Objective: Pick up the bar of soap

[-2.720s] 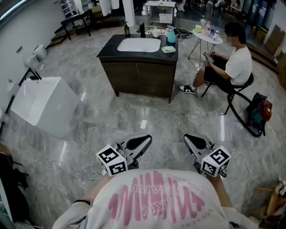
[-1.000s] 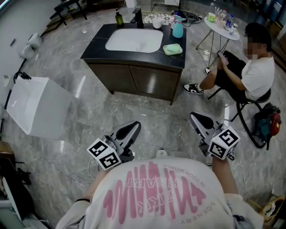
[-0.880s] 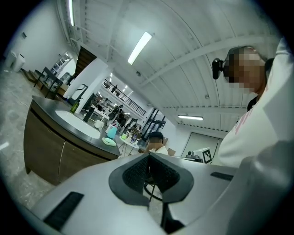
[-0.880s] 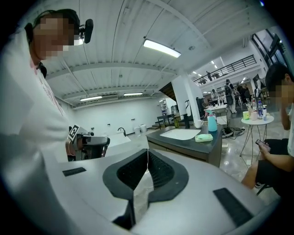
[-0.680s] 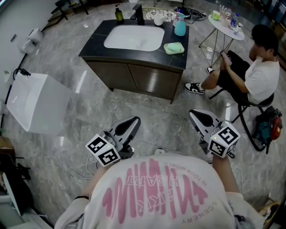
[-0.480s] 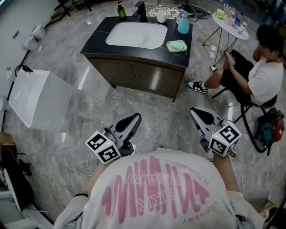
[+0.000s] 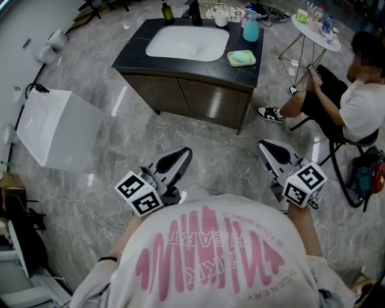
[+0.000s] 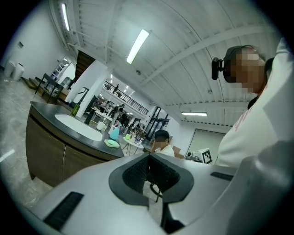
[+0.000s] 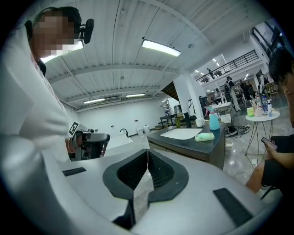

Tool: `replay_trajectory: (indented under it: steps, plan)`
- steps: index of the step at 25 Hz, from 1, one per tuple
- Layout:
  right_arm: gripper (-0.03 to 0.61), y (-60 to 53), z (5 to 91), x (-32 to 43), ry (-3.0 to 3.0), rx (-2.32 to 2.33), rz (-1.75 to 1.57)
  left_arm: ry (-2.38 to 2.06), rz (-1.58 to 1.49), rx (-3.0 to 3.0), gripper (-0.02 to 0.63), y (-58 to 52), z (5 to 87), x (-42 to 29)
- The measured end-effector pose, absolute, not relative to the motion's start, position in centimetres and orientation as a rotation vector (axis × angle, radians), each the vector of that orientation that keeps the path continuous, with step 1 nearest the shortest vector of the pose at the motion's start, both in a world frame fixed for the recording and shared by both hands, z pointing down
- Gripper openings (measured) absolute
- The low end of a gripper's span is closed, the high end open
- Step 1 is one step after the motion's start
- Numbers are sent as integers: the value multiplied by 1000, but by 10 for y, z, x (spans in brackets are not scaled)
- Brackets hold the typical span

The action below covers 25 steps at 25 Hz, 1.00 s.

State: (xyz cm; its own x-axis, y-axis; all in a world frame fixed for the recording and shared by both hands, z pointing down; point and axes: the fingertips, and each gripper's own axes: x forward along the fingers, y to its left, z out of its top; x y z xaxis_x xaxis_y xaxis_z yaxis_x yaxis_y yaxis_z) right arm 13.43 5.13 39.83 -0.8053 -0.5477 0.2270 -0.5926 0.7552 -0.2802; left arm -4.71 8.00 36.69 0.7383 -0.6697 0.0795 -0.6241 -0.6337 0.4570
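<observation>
Well short of the counter (image 7: 137, 54), both grippers hang over the grey marble floor (image 7: 210, 141), close in front of the wearer's white shirt (image 7: 210, 258). The left gripper (image 7: 184, 153) has its jaws pressed together, pads meeting at the tip with nothing between them, and it points level toward the counter's front. The right gripper (image 7: 265, 145) is likewise pressed together and empty. It tilts slightly downward and stands well apart from the left one.

The soap (image 7: 242, 57), a pale green bar, lies in a green dish (image 7: 230, 59) at the counter's front right corner, just beside the right rim of the white sink (image 7: 187, 43). Neither gripper is near it.

Behind the dish, at the back right corner, stands a teal spray bottle (image 7: 250, 29). Along the back edge are a white cup (image 7: 221, 20), a black tap (image 7: 195, 11) and a dark bottle (image 7: 166, 11).

Right of the counter a person (image 7: 361, 102) sits on a chair beside a small round table (image 7: 317, 25) that carries a few bottles. A white tub (image 7: 57, 129) stands on the floor, off the counter's left side.
</observation>
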Motion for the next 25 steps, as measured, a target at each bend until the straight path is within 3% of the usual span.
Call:
replay_trajectory:
  steps: [25]
  plan:
    - [12, 44, 413, 155, -2778, 1070, 595, -922, -145, 2462, 11, 45, 372, -36]
